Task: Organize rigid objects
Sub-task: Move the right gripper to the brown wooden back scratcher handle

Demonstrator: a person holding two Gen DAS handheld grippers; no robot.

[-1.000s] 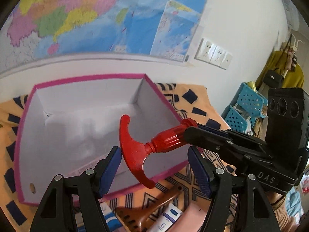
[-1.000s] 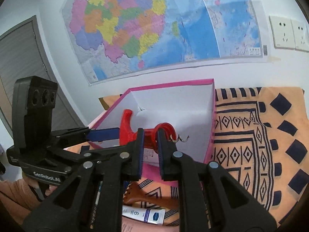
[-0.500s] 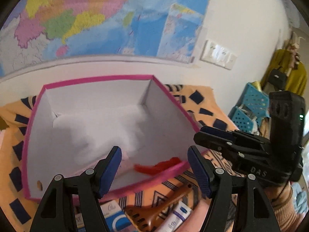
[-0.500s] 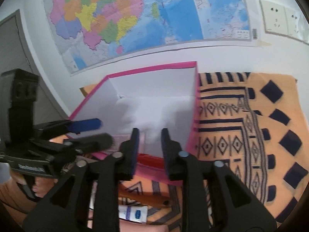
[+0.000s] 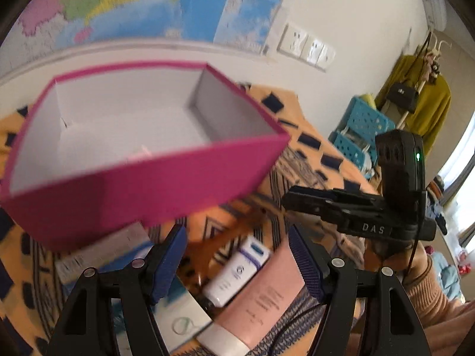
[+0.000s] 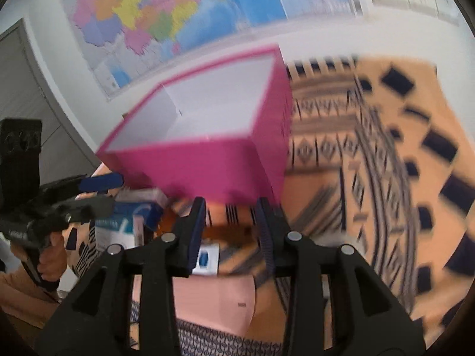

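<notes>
A pink box (image 5: 142,184) with a grey inside stands on the patterned orange cloth (image 5: 308,154); it also shows in the right wrist view (image 6: 207,160). What lies inside is hidden from here. My left gripper (image 5: 237,255) is open and empty, low in front of the box. Below it lie a white tube (image 5: 237,270), a pink tube (image 5: 264,299), a brown comb (image 5: 225,237) and a blue and white carton (image 5: 109,255). My right gripper (image 6: 231,225) is open and empty, also low before the box, and shows at the right of the left wrist view (image 5: 350,207).
A map (image 6: 166,14) and wall sockets (image 5: 305,47) are on the wall behind the box. Blue baskets (image 5: 362,124) and a coat rack with a yellow garment (image 5: 424,98) stand to the right. More blue and white cartons (image 6: 130,219) lie left of the right gripper.
The right gripper let go of the red corkscrew into the box and opened. Both grippers then dropped back and down toward the items in front of the box.
</notes>
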